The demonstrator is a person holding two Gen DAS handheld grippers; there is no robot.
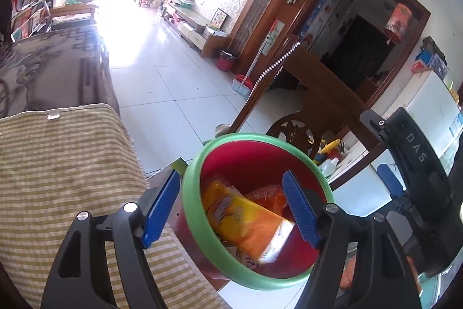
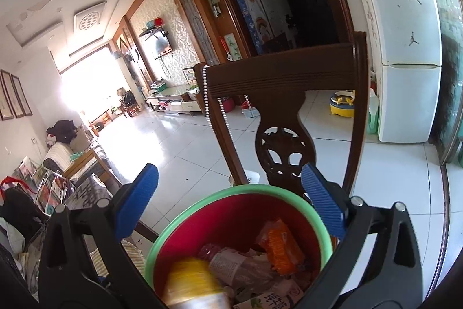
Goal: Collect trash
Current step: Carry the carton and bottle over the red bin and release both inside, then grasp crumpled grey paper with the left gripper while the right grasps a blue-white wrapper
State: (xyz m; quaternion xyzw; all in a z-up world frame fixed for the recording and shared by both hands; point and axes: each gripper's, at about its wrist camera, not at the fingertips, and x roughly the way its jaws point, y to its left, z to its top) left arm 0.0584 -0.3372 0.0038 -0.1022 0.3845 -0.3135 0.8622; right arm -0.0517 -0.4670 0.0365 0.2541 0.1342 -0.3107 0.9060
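Note:
A red bin with a green rim (image 1: 260,138) stands just below both grippers and holds several wrappers. My left gripper (image 1: 231,207) is open. One blue pad (image 1: 162,204) hangs outside the rim and the other pad (image 1: 301,210) over the inside. A yellow packet (image 1: 240,216) lies loose between them in the bin, its lower end blurred, beside an orange wrapper (image 1: 266,196). My right gripper (image 2: 231,193) is wide open above the far rim (image 2: 202,201) with nothing between its fingers. Below it lie the orange wrapper (image 2: 280,248), a crumpled paper wrapper (image 2: 231,265) and the blurred yellow packet (image 2: 191,280).
A green-striped cloth (image 1: 72,178) covers a seat left of the bin. A dark wooden chair (image 2: 283,77) with a bead string (image 2: 207,94) stands right behind the bin. A white fridge (image 2: 405,34) is at the right, with a yellow potty (image 2: 343,106) on the tiled floor.

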